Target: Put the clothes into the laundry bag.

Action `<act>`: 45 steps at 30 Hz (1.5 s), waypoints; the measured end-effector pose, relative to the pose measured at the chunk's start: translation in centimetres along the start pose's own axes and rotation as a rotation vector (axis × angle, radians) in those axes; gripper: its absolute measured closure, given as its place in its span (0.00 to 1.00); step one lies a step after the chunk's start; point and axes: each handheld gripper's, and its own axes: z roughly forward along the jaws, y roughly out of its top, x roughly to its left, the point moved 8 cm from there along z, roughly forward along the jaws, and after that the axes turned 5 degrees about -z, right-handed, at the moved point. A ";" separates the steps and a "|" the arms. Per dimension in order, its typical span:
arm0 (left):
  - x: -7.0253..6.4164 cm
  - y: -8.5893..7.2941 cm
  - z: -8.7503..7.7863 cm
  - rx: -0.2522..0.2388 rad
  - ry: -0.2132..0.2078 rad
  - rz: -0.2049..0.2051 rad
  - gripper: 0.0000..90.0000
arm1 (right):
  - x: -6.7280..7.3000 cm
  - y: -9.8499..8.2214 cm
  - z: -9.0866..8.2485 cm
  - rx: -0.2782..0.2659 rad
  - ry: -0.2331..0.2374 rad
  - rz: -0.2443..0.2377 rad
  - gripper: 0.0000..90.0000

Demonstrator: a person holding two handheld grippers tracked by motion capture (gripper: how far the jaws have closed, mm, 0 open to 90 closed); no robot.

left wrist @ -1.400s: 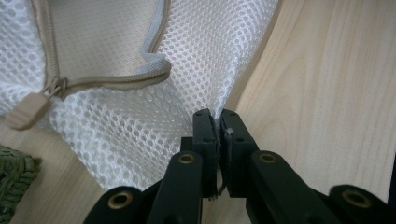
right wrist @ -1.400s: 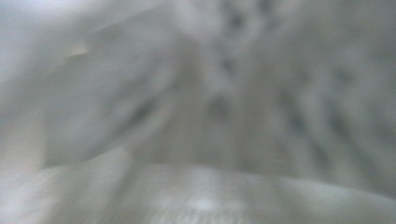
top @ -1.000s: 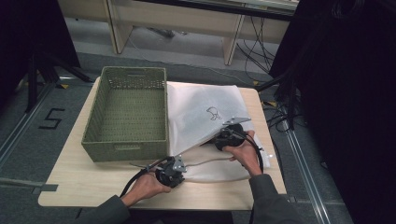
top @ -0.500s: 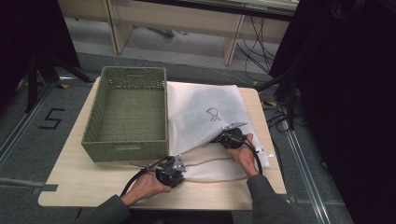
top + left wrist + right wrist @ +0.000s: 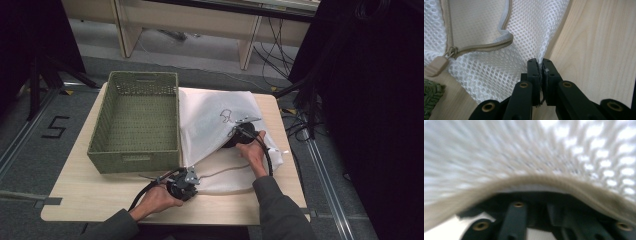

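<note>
1. A green woven basket (image 5: 136, 120) stands on the left part of the wooden table (image 5: 75, 197); it serves as landmark here.
2. Just right of the basket, touching its right wall, lies a white mesh laundry bag (image 5: 210, 117) with a beige zipper (image 5: 477, 47); its beige zipper pull (image 5: 435, 66) hangs near the basket's corner in the left gripper view.
3. The left gripper (image 5: 186, 176) sits just off the basket's near right corner, held by the left hand (image 5: 157, 200). Its jaws are pressed together, pinching an edge of the mesh.
4. The right gripper (image 5: 240, 134) is farther right of the basket, over the bag's middle, in the right hand (image 5: 251, 152). Its jaws have just been opening a little; the bag's beige-edged rim (image 5: 544, 182) lies across them, and whether they pinch it I cannot tell.
</note>
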 end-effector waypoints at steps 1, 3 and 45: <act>0.0 0.0 0.0 0.001 0.000 0.002 0.95 | 0.3 -0.3 -0.7 0.016 0.032 -0.021 0.79; 0.0 0.0 0.0 -0.001 0.000 0.003 0.95 | 1.1 -0.9 -2.2 0.034 0.063 -0.027 0.73; 0.1 0.0 0.0 0.003 0.003 -0.005 0.93 | 0.6 -6.8 -7.7 0.163 0.129 -0.234 0.83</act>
